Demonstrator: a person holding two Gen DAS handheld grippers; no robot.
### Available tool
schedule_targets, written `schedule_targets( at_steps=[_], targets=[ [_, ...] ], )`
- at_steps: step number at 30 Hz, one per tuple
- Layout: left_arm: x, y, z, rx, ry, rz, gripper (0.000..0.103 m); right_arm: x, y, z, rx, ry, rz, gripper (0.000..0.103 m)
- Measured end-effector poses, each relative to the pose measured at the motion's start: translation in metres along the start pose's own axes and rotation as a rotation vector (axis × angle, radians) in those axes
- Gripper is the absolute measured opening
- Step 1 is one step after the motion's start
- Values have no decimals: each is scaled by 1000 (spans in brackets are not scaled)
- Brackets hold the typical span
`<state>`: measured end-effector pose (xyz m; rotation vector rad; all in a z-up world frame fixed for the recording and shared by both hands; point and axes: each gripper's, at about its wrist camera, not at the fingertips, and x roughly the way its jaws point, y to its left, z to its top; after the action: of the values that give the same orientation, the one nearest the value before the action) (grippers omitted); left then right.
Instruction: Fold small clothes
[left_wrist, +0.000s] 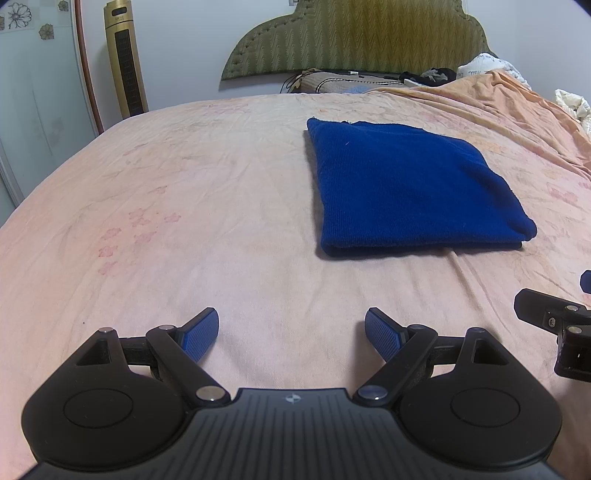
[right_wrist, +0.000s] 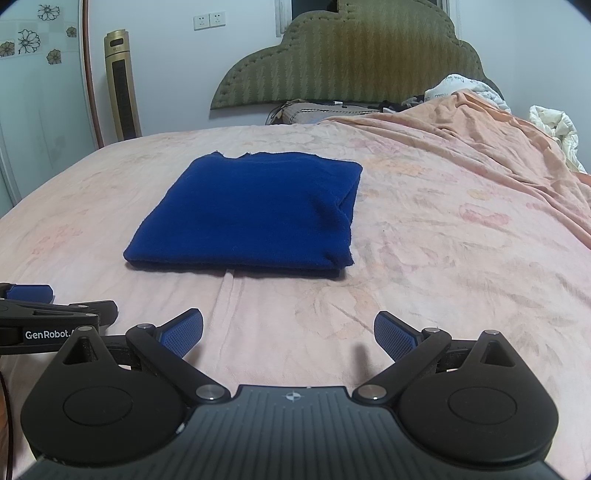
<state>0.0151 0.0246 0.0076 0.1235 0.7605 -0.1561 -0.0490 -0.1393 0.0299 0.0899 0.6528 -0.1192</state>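
A dark blue knitted garment (left_wrist: 410, 188) lies folded into a flat rectangle on the pink bed sheet (left_wrist: 184, 221). In the right wrist view the same folded garment (right_wrist: 251, 214) sits ahead and a little left. My left gripper (left_wrist: 291, 332) hovers over bare sheet, well short of the garment and to its left, jaws wide open with nothing between the blue pads. My right gripper (right_wrist: 288, 334) is also wide open and empty, just short of the garment's near edge. Each gripper shows at the edge of the other's view.
A green padded headboard (left_wrist: 354, 37) stands at the far end of the bed. A gold tower fan (left_wrist: 125, 62) stands by the left wall. A raised orange-pink cover (right_wrist: 498, 147) and white bedding (right_wrist: 554, 125) heap along the right side. Pillows and dark items lie near the headboard.
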Motion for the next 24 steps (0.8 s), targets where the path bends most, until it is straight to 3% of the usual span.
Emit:
schedule_targets(
  at_steps=[24],
  targets=[
    [-1, 0, -1, 3, 4, -9, 87, -3, -4, -1, 8, -6, -6, 100]
  ],
)
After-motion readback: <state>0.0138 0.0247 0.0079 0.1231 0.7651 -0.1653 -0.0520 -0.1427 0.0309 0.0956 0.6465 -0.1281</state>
